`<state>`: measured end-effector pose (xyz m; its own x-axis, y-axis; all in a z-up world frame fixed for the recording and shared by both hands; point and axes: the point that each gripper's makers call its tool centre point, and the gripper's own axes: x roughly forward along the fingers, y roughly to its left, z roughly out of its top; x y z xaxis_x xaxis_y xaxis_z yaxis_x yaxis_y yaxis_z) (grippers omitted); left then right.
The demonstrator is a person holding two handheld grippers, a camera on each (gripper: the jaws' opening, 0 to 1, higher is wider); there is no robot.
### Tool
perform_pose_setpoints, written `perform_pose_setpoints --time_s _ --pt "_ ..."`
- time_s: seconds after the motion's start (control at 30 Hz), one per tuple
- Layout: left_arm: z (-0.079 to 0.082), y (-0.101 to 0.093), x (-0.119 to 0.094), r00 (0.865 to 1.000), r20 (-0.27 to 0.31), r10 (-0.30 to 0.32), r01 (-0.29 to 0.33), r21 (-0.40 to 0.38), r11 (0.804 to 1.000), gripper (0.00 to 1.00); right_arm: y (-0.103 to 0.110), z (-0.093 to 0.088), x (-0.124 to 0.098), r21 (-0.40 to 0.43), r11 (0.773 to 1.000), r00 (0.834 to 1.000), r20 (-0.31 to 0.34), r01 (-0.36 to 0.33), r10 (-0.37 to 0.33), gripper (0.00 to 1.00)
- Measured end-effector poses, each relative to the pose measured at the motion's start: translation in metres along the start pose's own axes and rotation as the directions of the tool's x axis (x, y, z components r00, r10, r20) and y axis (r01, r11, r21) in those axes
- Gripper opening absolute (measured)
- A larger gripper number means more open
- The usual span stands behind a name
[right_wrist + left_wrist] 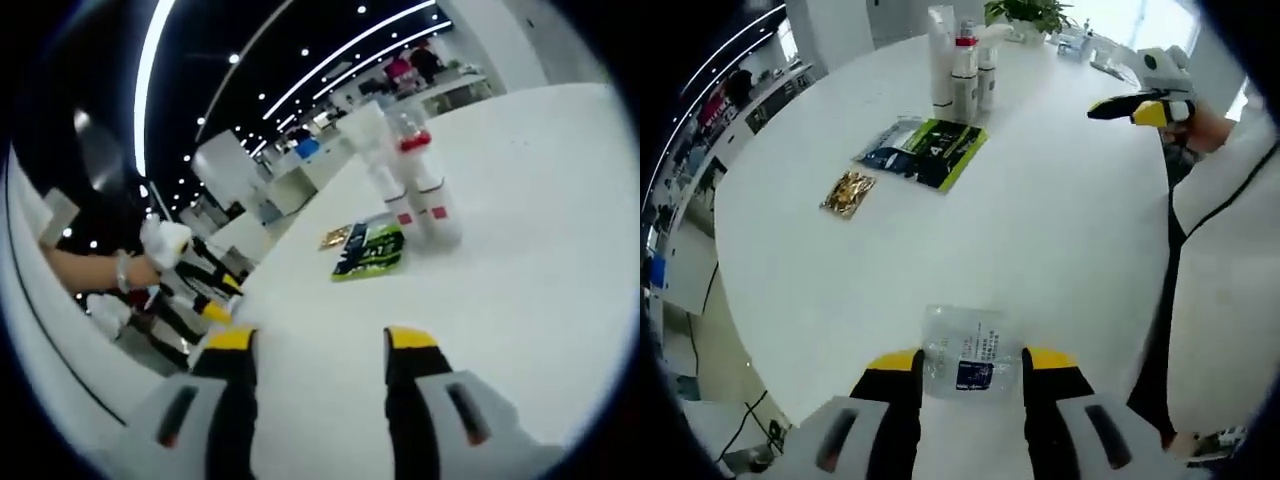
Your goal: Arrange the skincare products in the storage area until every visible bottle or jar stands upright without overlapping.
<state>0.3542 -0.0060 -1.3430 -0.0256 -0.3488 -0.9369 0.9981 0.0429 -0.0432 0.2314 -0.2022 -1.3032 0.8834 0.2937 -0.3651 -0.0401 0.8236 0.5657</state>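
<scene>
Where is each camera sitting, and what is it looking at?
Left gripper view: rides the left gripper, looking across the white table; its jaws hold a clear bottle; a white sleeve shows.
Right gripper view: rides the right gripper, jaws apart, facing the table; a hand shows.
Both share: standing bottles, green packet.

Smooth matt white table (1060, 230); clear glossy plastic jar (965, 350); crinkly gold foil sachet (848, 192) (shiny); glossy green-black pouch (925, 150).
</scene>
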Motion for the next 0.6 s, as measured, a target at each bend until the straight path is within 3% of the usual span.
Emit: perform_pose_setpoints --time_s 0.23,0.43,0.6 --pt "0.045 -0.057 -0.005 0.996 0.079 -0.040 0.033 0.088 0.996 0.40 0.021 0.004 -0.010 0.019 0.998 0.998 0.007 -0.059 0.059 0.48" --pt "0.057 -0.091 -0.005 0.995 0.085 -0.053 0.039 0.168 0.985 0.40 0.037 -0.005 -0.015 0.034 0.994 0.995 -0.011 -0.099 0.100 0.46" --pt "0.060 -0.101 -0.004 0.996 0.086 -0.040 0.023 0.199 0.980 0.40 0.047 -0.009 -0.014 0.052 0.989 0.990 -0.028 -0.136 0.137 0.44"
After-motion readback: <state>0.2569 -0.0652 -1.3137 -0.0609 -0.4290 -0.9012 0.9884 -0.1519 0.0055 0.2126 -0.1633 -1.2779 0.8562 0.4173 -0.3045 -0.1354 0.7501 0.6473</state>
